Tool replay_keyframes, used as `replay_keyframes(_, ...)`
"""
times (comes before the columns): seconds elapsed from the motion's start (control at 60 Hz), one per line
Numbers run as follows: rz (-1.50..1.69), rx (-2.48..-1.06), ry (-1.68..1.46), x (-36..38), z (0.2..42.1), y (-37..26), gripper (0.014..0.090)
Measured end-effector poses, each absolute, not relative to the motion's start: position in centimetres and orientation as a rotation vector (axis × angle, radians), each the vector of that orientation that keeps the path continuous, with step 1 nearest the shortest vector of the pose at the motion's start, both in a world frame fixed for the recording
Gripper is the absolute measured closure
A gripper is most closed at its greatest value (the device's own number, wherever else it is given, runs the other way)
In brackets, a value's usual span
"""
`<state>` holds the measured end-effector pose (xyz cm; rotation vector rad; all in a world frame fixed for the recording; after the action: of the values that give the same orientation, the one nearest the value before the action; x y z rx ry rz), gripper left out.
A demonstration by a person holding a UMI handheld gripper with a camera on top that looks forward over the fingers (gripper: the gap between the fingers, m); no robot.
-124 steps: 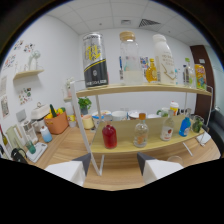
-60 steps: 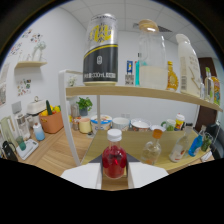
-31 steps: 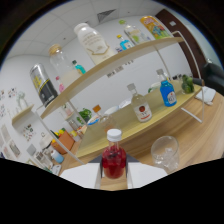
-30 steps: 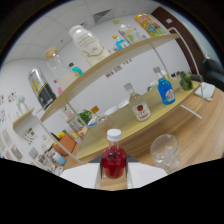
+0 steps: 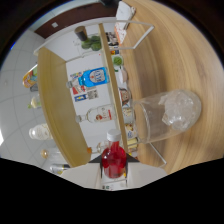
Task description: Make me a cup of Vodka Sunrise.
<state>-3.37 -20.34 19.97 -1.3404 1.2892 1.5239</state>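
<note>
We have the tool [image 5: 114, 167] clamped on the red bottle [image 5: 114, 160], tipped hard over, its white cap aiming at the ice-filled glass [image 5: 167, 119] just beyond on the surface [image 5: 195, 60].

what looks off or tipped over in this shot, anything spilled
No spill shows. The odd part is the angle: the gripper is rolled far over, so the red bottle clamped between its fingers leans toward the glass of ice with its white cap on, and the shelf appears to run sideways.
</note>
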Motion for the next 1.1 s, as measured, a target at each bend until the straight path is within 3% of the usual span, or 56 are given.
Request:
replay_keyframes(0.233,1.848,-0.979,1.505,-2.0,22.3,-20.5,0.0701)
replay_keyframes(0.433,1.891,-0.958,1.522,-2.4,22.9,-20.5,0.0703)
replay_keyframes(0.617,1.658,-1.187,1.322,-2.9,24.1,-20.6,0.0700)
replay_keyframes(0.85,0.902,-1.634,0.591,-6.8,26.4,-20.8,0.0700)
replay_keyframes(0.967,0.545,-1.716,0.302,-9.1,24.6,-20.5,0.0700)
replay_keyframes(1.1,0.289,-1.808,0.110,-11.9,19.3,-19.8,0.0701)
